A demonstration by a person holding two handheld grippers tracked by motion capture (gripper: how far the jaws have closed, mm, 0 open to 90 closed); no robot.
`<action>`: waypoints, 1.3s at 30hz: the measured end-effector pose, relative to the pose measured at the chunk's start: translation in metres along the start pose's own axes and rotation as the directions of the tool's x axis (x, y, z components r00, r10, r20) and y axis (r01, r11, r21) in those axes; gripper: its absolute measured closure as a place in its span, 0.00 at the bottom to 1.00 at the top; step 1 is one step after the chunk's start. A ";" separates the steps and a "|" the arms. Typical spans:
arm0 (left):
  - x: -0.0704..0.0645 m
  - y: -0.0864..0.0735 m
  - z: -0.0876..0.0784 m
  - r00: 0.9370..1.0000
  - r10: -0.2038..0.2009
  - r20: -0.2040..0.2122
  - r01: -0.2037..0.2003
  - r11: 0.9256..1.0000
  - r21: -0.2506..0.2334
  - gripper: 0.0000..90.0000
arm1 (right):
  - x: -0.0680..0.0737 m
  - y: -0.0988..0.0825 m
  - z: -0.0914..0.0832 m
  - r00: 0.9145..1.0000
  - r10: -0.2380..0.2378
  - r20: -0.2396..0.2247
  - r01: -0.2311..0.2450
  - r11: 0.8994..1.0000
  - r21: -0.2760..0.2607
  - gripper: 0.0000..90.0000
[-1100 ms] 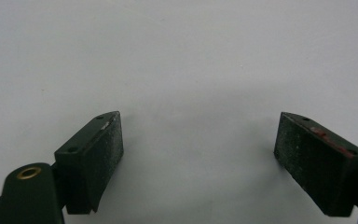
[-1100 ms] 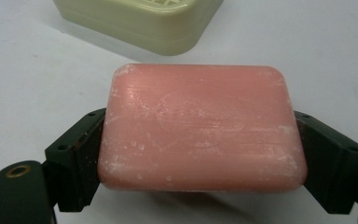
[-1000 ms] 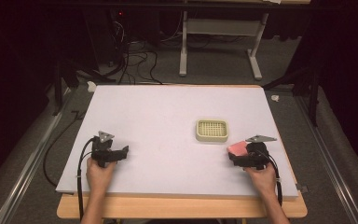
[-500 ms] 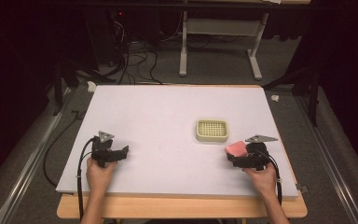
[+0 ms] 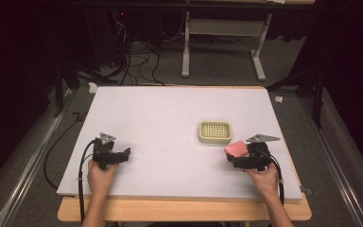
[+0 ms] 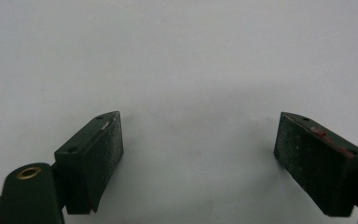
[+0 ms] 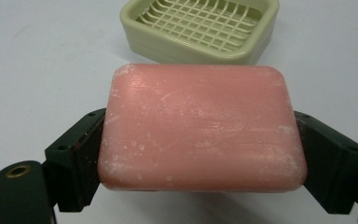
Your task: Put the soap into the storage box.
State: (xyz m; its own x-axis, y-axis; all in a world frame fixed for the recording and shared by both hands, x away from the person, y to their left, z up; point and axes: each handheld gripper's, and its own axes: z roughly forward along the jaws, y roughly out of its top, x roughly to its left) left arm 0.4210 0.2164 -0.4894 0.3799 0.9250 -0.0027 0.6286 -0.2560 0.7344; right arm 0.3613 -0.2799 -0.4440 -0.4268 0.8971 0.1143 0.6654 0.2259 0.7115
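A pink bar of soap (image 7: 200, 128) is clamped flat between the two black jaws of my right gripper (image 7: 200, 154). In the high view the right gripper (image 5: 236, 153) holds the soap (image 5: 236, 148) at the table's right front, just below and right of a pale green soap dish (image 5: 215, 132) with a grid insert. The dish (image 7: 205, 28) lies close ahead of the soap in the right gripper view. My left gripper (image 5: 120, 155) rests at the left front; its jaws (image 6: 198, 158) stand wide apart over bare table with nothing between them.
The white tabletop (image 5: 170, 113) has a wooden front edge (image 5: 184, 210). Cables trail from both grippers off the table. Beyond the far edge lie floor cables (image 5: 137, 61) and a white table frame (image 5: 222, 42). A small white object (image 5: 92, 87) sits off the far left corner.
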 end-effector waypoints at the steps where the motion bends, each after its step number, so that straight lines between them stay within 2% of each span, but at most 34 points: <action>1: 0.000 0.000 0.000 1.000 0.000 0.000 0.000 1.000 0.000 0.18 | 0.000 0.000 0.000 1.000 -0.001 0.001 0.001 1.000 -0.002 0.15; 22: 0.000 0.000 0.000 1.000 0.001 0.000 -0.001 1.000 0.000 0.18 | 0.016 0.027 0.003 0.999 -0.036 0.002 0.036 0.999 -0.023 0.15; 31: 0.000 0.000 0.000 1.000 0.001 0.000 -0.001 1.000 0.000 0.18 | 0.016 0.038 0.011 1.000 -0.017 -0.007 0.017 1.000 -0.021 0.15; 39: 0.000 0.000 0.000 1.000 0.001 -0.001 -0.001 1.000 -0.001 0.18 | 0.017 0.048 0.016 1.000 -0.021 -0.004 0.021 1.000 -0.019 0.15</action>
State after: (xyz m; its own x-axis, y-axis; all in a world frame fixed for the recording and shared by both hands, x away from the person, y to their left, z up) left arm 0.4209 0.2163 -0.4894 0.3799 0.9250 -0.0008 0.6276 -0.2571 0.7349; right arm 0.3963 -0.2477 -0.4190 -0.4433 0.8905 0.1020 0.6447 0.2377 0.7266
